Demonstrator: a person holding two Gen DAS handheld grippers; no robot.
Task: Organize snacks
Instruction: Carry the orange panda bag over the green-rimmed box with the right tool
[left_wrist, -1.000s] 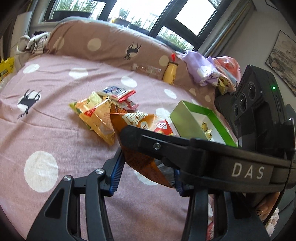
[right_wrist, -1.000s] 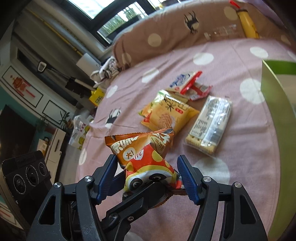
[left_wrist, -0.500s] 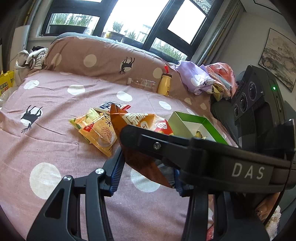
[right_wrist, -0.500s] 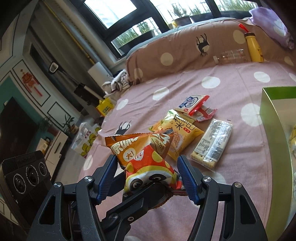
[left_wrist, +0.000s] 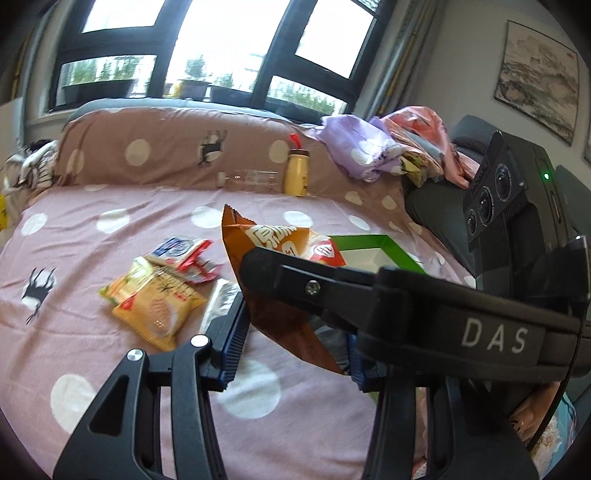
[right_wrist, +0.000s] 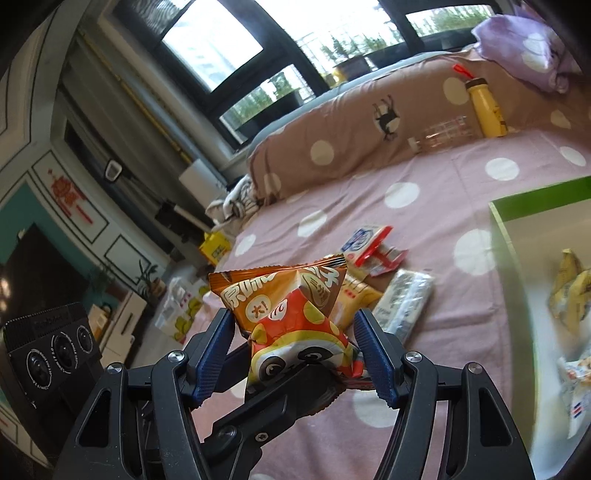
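Both grippers meet on one orange snack bag (right_wrist: 295, 317), held up above the pink dotted bedspread (left_wrist: 92, 229). Right gripper (right_wrist: 295, 347): blue pads sit against the bag's two sides, jaws partly closed on it, bag puffed and upright between them. Left gripper (left_wrist: 291, 343): blue pads flank the bag's lower brown edge, left pad touching the foil; the right pad is mostly hidden behind the right gripper's black finger crossing the view, so cannot tell for certain that it pinches. On the bedspread below, left of the bag in the left wrist view: a yellow snack packet (left_wrist: 155, 306), a red-and-blue packet (left_wrist: 184, 254) just behind it, a clear-wrapped cracker pack (right_wrist: 406, 299) beside them. Green-rimmed box (right_wrist: 539, 192) sits to the right, with yellow packets (right_wrist: 569, 295) lying inside. Far back against the brown dotted cushion (left_wrist: 166, 155): a yellow bottle (left_wrist: 297, 173) upright, a clear bottle (left_wrist: 251, 179) lying flat beside it.
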